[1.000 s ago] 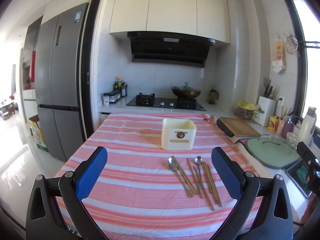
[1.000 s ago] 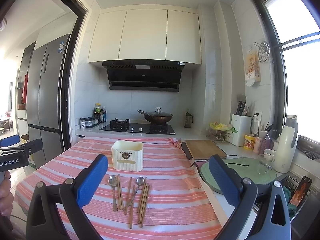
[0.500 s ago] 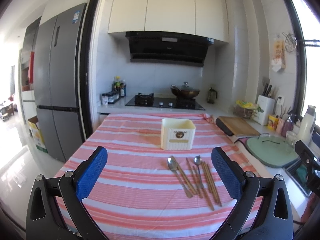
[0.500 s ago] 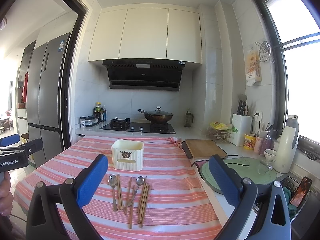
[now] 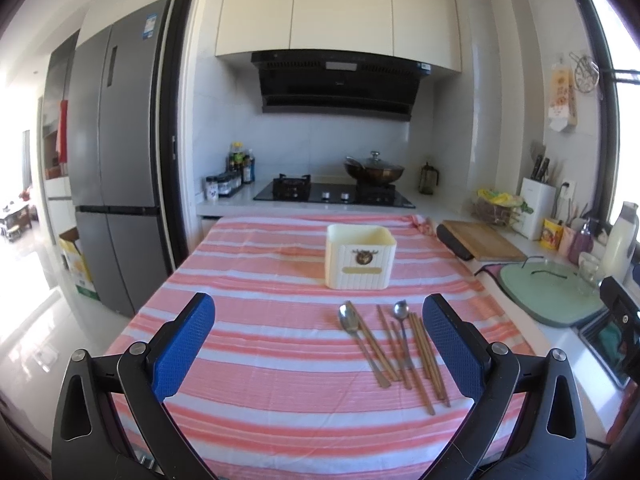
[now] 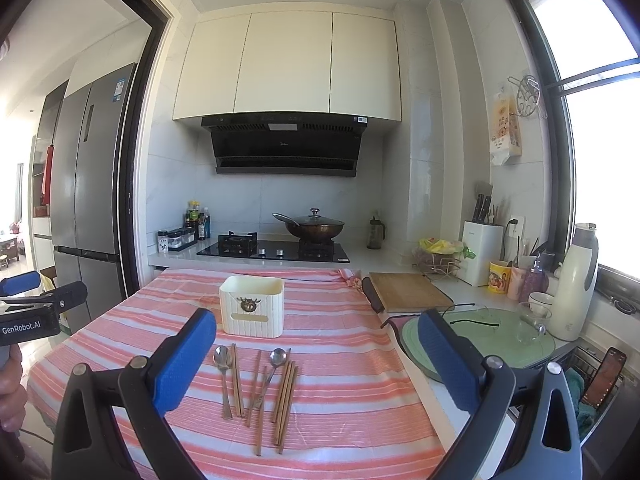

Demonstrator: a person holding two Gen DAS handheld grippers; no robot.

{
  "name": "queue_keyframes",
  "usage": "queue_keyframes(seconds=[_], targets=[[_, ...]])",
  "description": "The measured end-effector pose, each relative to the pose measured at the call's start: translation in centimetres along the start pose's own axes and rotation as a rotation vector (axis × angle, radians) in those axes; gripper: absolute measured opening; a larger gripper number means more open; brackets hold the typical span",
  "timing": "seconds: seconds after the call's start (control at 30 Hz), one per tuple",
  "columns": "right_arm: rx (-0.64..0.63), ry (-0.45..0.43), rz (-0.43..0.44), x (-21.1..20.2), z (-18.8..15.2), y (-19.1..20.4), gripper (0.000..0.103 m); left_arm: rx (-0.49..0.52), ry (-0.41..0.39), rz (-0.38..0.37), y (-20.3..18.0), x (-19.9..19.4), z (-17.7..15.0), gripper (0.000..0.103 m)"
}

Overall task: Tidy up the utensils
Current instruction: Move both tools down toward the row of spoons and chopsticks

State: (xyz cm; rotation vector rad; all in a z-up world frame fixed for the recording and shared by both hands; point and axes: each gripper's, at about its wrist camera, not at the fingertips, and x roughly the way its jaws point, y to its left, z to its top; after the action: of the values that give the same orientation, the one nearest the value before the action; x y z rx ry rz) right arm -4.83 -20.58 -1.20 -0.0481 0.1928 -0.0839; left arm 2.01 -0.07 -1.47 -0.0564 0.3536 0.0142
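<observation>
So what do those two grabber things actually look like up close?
Both match: the left gripper and right gripper each have two black plastic arms with cut-out slots and silver pivot bolts, ending in blue textured pads on the jaws. In the right view, the left gripper's black body carries white "GenRobot.AI" lettering, and a bare hand grips it. No cables show.

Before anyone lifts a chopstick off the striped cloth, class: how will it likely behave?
The chopsticks look thin and stiff, so probably light and rigid. Lying loose and touching, neighbours may shift or roll. Flat on the striped cloth, they give little edge to pinch.
</observation>
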Motion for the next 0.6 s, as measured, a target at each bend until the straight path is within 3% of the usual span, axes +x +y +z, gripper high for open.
queue_keyframes(seconds=[0.6], targets=[[-0.017, 0.076, 0.001, 3.2, -1.6, 0.6, 0.103, 0.042, 0.052, 0.092, 0.0, 2.6, -0.9, 0.103]])
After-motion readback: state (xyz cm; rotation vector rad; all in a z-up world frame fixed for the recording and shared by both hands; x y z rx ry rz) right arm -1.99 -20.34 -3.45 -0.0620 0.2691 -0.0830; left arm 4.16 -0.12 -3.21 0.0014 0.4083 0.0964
